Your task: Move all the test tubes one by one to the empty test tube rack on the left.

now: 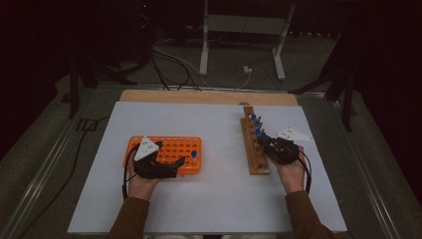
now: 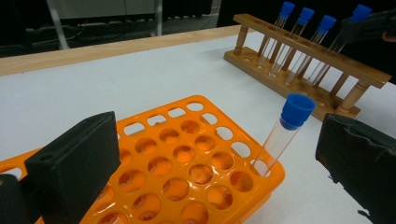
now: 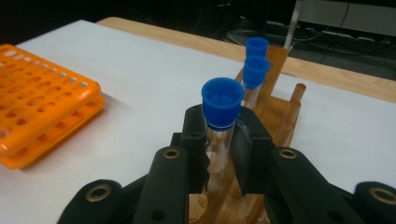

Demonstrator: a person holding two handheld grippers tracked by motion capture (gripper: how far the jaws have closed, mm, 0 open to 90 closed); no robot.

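A wooden tube rack (image 1: 254, 149) stands on the right of the white mat, with blue-capped test tubes in it. My right gripper (image 3: 219, 135) is shut on one of these tubes (image 3: 222, 105) just below its cap, and the tube's lower end is still inside the wooden rack (image 3: 275, 107). Two more capped tubes (image 3: 256, 70) stand behind it. On the left lies an orange tube rack (image 1: 171, 147). A single blue-capped tube (image 2: 285, 130) stands in a corner hole of it. My left gripper (image 2: 215, 154) is open over the orange rack (image 2: 182, 158), and its jaws are wide apart and hold nothing.
The white mat (image 1: 214, 199) covers a wooden table whose far edge (image 1: 209, 97) shows. Beyond it are cables and a metal stand's legs (image 1: 204, 55) on a dark floor. Bare mat lies between the two racks.
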